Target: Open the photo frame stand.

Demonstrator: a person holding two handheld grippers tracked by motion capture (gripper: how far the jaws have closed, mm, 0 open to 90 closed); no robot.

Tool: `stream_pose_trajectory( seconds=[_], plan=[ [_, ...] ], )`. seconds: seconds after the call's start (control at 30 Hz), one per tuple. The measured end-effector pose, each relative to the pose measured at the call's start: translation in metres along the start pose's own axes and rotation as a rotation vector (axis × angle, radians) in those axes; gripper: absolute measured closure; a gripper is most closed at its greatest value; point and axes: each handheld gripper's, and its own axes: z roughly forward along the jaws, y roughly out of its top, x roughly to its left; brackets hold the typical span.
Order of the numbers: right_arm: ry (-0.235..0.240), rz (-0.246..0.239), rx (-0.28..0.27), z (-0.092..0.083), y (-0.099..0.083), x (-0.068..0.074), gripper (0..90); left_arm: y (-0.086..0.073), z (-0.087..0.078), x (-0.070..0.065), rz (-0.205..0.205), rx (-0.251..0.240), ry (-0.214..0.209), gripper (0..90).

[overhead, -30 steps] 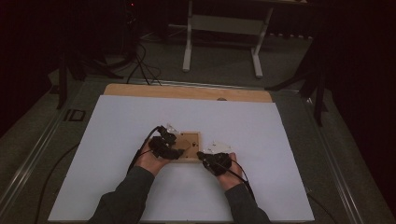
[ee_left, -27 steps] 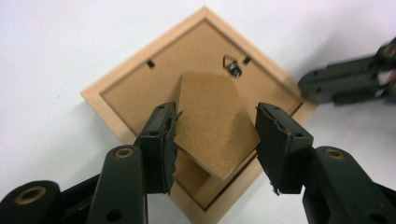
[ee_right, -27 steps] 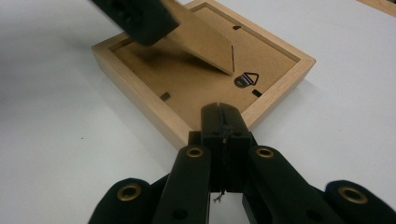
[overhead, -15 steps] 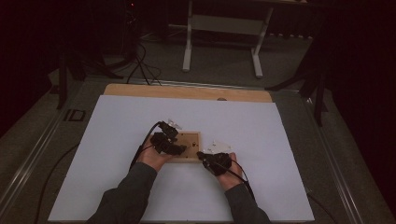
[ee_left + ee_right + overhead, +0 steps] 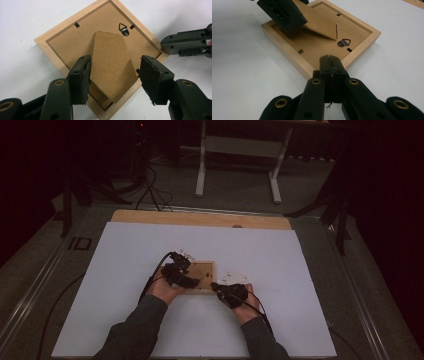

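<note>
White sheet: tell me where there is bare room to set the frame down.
The white sheet lies bare to the left of the left gripper, bare to the right of the right gripper, and across the far strip between the picture frame and the wooden board edge. The middle near edge is crowded: both grippers, forearms and the frame sit there.

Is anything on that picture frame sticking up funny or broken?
Yes. The frame lies face down, and its cardboard stand is lifted off the back instead of lying flat; it rises at a slant between the open left gripper. The gripper's pads look frayed at the edges. Nothing looks broken.
</note>
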Motion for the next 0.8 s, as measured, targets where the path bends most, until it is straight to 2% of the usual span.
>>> stream_pose_trajectory(
  seconds=[0.17,0.37,0.63,0.67,0.8],
  plan=[
    [-0.001,0.0,0.0,0.0,0.0,0.0,89.8,-0.001,0.003,0.002,-0.004,0.033,0.0,44.1],
    [-0.001,0.001,0.0,0.0,0.0,0.0,89.8,-0.002,0.003,0.004,-0.017,0.039,-0.019,49.3],
    [-0.001,0.001,0.0,0.0,0.0,0.0,89.8,-0.001,0.003,0.01,-0.057,0.038,-0.074,48.4],
    [-0.001,0.001,0.0,0.0,0.0,0.0,89.8,-0.001,0.003,0.013,-0.072,0.043,-0.097,47.8],
    [-0.001,0.002,0.0,0.0,0.0,0.0,89.8,-0.002,0.004,0.016,-0.088,0.058,-0.11,47.8]
  ],
)
